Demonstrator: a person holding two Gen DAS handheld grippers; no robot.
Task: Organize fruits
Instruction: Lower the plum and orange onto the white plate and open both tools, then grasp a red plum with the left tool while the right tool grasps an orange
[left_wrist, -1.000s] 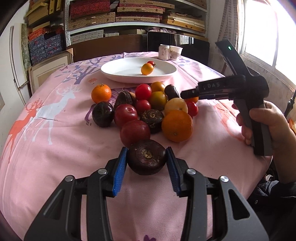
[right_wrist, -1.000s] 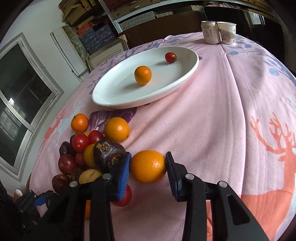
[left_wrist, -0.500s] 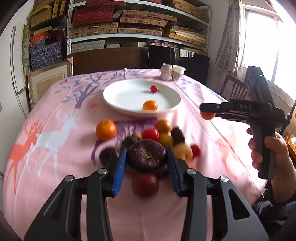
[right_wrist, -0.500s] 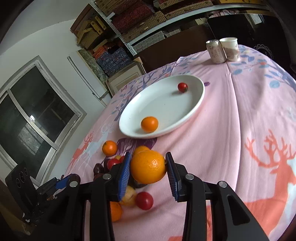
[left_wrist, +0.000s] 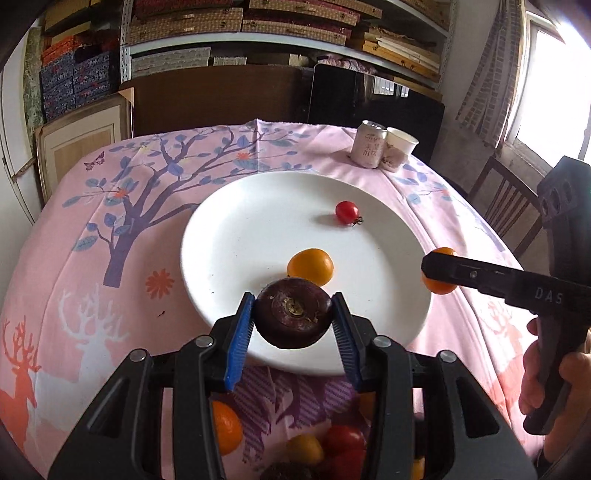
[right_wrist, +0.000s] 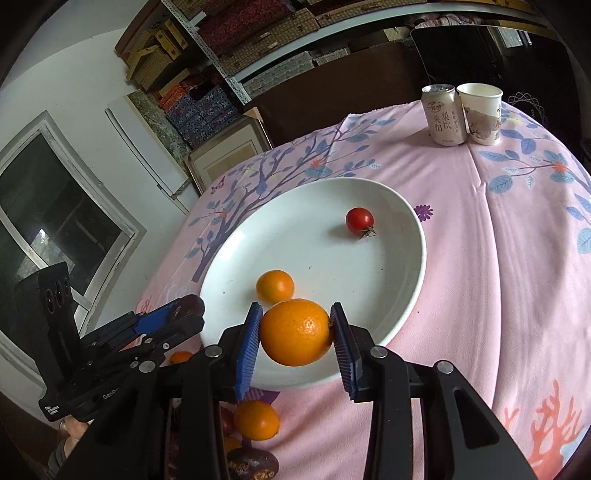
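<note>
left gripper: clamped on dark purple fruit, raised off the tablecloth a second ago, now over the white plate's near rim. ahead: small orange, cherry tomato, already plated. right gripper: clamped on large orange, likewise carried over the near rim. both likely ready for release; remaining fruit pile beneath, behind.

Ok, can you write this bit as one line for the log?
left gripper: holds dark purple round fruit | right gripper: holds big orange | both above white plate
</note>
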